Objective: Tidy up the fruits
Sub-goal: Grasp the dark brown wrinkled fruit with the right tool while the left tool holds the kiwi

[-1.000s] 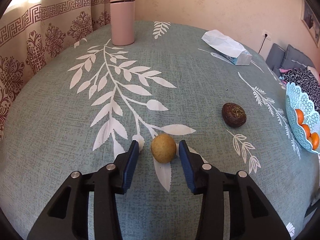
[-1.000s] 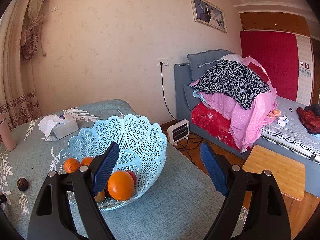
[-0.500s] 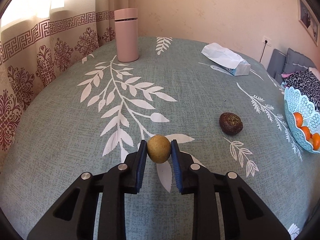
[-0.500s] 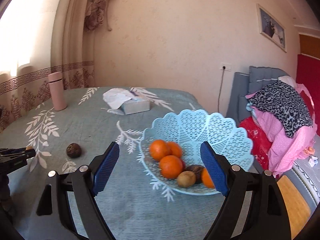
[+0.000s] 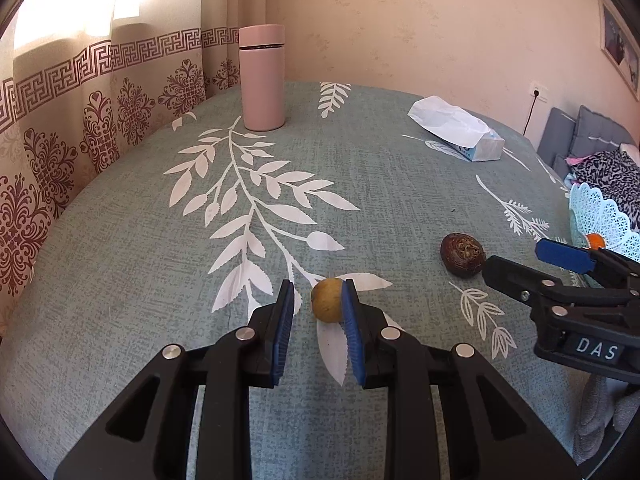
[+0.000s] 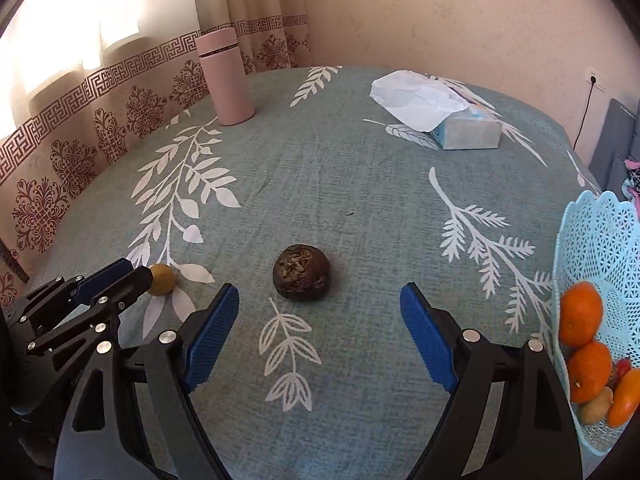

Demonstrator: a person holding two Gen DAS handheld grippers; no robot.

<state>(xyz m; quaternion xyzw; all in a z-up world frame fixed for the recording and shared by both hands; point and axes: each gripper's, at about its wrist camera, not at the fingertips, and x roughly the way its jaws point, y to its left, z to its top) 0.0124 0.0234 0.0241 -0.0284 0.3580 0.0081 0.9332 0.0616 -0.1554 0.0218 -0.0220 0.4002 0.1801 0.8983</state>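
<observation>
The table [image 5: 120,320] in its teal leaf-print cloth fills both views. At the right edge of the right wrist view, the pale blue lattice basket [image 6: 600,248] already holds oranges; the left wrist view catches only a sliver of its rim. At lower centre of the left view, the left gripper [image 5: 318,300] has its jaws parted, not clenched: the right pad touches the small yellow-brown fruit [image 5: 326,300], the left pad stands clear of it. So nothing is gripped, and that fruit sits on the cloth. A one-sided nudge like this could roll it away across the table. The right gripper [image 6: 320,308] hangs wide open, released, with the dark wrinkled fruit [image 6: 302,272] on the cloth just ahead of its jaws. Closing off-centre could squirt that one aside, toward the basket. Only the left view shows that gap at the yellow fruit; from the right wrist, the gripper's tip hides it.
</observation>
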